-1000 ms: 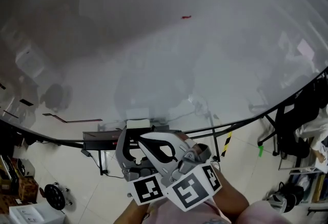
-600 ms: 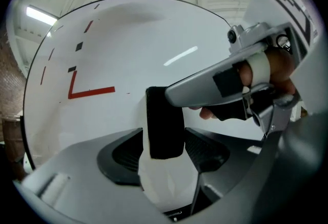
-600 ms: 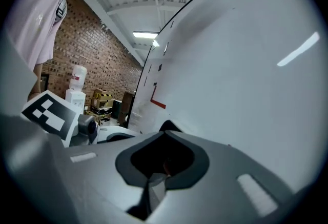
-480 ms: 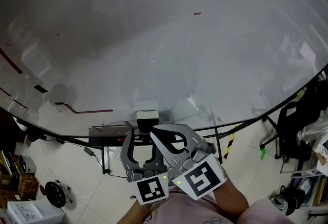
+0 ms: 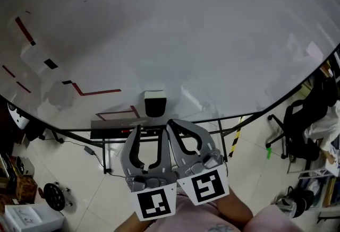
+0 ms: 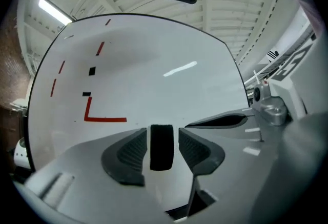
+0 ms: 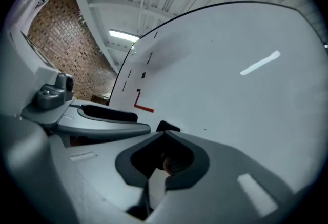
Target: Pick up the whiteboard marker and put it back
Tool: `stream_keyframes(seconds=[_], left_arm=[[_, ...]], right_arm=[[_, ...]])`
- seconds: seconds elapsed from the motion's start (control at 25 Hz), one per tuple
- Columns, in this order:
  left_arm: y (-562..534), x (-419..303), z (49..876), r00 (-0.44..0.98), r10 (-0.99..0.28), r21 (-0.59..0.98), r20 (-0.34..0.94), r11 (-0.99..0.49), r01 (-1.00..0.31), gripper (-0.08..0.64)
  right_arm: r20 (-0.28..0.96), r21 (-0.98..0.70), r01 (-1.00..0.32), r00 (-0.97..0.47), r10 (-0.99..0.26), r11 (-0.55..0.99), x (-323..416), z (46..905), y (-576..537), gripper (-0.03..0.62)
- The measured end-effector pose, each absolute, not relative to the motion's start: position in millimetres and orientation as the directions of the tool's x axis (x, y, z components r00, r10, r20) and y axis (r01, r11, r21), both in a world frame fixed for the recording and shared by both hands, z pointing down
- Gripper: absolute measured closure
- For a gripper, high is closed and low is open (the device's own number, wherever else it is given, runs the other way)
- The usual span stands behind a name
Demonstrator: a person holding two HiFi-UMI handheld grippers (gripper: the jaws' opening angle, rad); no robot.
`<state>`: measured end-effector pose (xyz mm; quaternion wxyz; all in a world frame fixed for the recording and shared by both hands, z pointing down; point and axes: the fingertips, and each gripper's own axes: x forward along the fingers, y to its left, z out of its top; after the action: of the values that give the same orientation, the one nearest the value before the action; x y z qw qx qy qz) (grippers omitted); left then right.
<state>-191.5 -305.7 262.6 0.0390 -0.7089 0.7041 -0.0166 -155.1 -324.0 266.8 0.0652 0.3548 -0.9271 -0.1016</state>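
No whiteboard marker shows plainly in any view. A small white box with a black lower face point(image 5: 155, 103) sits on the whiteboard point(image 5: 175, 40) near its bottom edge. My left gripper point(image 5: 150, 132) points at it, its tips just short of it in the head view. In the left gripper view, the box's black face point(image 6: 161, 147) fills the gap in my left gripper point(image 6: 162, 133). Its jaws have just been closing, and a thin slit remains on each side, so the pads do not press. Beside it, my right gripper point(image 5: 172, 126) point(image 7: 164, 135) has its tips together. A small reddish bit in its hollow is unclear.
Red lines point(image 5: 95, 91) and short black marks point(image 5: 50, 63) are drawn on the board's left part. Below the board are its black stand point(image 5: 106, 140), a yellow-black striped leg point(image 5: 235, 146), a black office chair point(image 5: 297, 119) at right and clutter on the tiled floor at left.
The two grippers, overlapped before, now sit side by side pointing at the board. The left jaws have narrowed. The white box now lies straight ahead of the left tips.
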Motion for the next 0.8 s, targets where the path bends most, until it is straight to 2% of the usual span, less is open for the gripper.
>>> stream_keyframes(seconds=[0.08,0.16,0.36,0.56,0.8], left_arm=[[-292.8,-184.2,260.8,0.043,-0.998,-0.083,-0.041,-0.04,-0.996,0.387],[-278.9,-180.0,261.7,0.069,-0.997,-0.092,-0.046,-0.064,-0.994,0.431],[-247.8,-168.6,268.1,0.131,-0.99,-0.101,-0.053,-0.125,-0.987,0.454],[-217.5,-148.4,266.1,0.205,-0.976,-0.093,-0.069,-0.198,-0.976,0.557],[-176.9,-107.0,260.3,0.243,-0.966,-0.114,-0.092,-0.232,-0.966,0.557]], right_arm=[[0.004,0.206,-0.683,-0.716,-0.698,0.701,-150.1,260.8,-310.9,0.589],[0.004,0.22,-0.693,-0.704,-0.71,0.687,-147.8,261.9,-296.0,0.589],[0.016,0.251,-0.706,-0.681,-0.732,0.663,-140.8,271.3,-262.8,0.589],[0.004,0.236,-0.7,-0.693,-0.721,0.674,-131.7,268.6,-231.5,0.589],[-0.051,0.22,-0.722,-0.68,-0.731,0.656,-91.4,259.4,-191.5,0.589]])
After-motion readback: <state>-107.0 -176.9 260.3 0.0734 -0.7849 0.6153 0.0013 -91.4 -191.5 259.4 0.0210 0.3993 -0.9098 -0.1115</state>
